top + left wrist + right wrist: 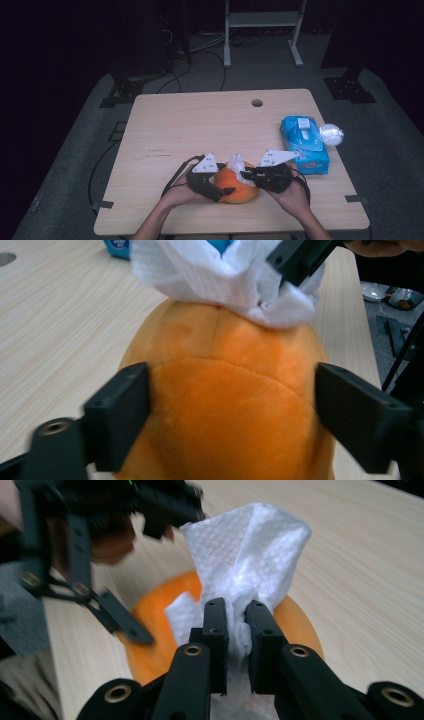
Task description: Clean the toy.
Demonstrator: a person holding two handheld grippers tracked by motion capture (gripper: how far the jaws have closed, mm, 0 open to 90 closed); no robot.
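An orange plush toy (239, 189) sits on the table (200, 130), near the front edge. The left tool (216, 189) hugs the toy from both sides, its jaws pressed on the soft orange fur. The right tool (250, 175) pinches a white tissue (239, 164) tight between its jaws. The tissue rests on top of the toy. A blue tissue pack (305, 145) lies on the right side of the table, near a shiny ball (331, 134).

A dim lab or recording studio: a lone wooden surface (200, 130) on grey carpet (75, 165), cables (200, 47) trailing at twelve o'clock beneath a metal stand (262, 30).
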